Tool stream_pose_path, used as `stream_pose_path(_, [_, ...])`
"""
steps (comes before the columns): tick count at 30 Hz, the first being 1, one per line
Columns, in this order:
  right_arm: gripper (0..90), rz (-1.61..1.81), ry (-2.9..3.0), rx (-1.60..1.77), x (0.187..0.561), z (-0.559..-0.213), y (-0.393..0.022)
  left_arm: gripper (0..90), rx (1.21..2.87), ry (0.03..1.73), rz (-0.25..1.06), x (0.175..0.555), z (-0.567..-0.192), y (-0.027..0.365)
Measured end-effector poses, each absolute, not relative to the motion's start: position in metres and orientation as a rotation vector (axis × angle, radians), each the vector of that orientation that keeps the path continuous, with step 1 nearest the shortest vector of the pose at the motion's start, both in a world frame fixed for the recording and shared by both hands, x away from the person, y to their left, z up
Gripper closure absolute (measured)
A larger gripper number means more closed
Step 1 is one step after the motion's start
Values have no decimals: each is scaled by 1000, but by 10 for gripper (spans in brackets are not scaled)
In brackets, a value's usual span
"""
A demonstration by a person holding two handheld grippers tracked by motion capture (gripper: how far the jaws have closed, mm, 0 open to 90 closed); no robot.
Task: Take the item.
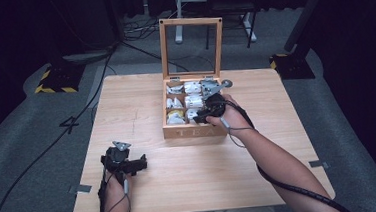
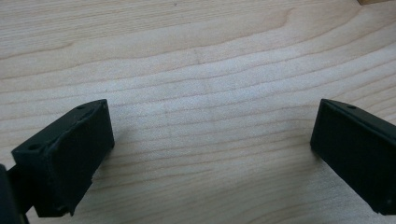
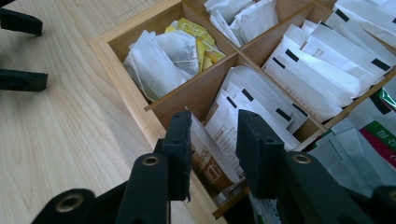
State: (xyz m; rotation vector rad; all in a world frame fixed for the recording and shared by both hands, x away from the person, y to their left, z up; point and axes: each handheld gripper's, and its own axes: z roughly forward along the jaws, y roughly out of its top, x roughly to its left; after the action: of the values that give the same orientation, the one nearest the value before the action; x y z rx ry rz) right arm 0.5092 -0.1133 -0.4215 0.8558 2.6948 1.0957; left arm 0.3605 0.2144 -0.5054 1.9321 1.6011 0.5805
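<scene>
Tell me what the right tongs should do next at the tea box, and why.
Probably close a little more: the right tongs straddle a white-and-brown sachet in the tea box, and a gap seems to remain at one pad, so it isn't clearly gripped.

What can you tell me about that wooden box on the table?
The box is light wood with TEA lettered on its front wall. Its lid, a wooden frame around a clear pane, stands open and upright at the back. Thin dividers split the inside into compartments packed with tea packets, mostly white, some yellow. It sits on the table, toward the far side. The right gripper reaches into a near compartment, jaws astride a packet.
</scene>
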Motion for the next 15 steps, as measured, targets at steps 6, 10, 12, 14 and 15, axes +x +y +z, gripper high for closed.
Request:
stream_pose_path(6, [714, 1077, 2711, 885, 513, -426, -108, 0, 1933, 1600, 580, 361, -505, 214])
stream_pose_path(10, [744, 1059, 2723, 914, 514, -428, -105, 0, 1933, 1600, 580, 361, -505, 214])
stream_pose_path(12, [749, 1055, 2723, 919, 514, -428, -105, 0, 1933, 1600, 580, 361, -505, 214])
stream_pose_path(14, [770, 1050, 2728, 935, 514, -430, -104, 0, 1933, 1600, 580, 361, -505, 214])
stream_pose_path(15, [778, 1051, 2730, 939, 515, -430, -103, 0, 1933, 1600, 580, 361, -505, 214])
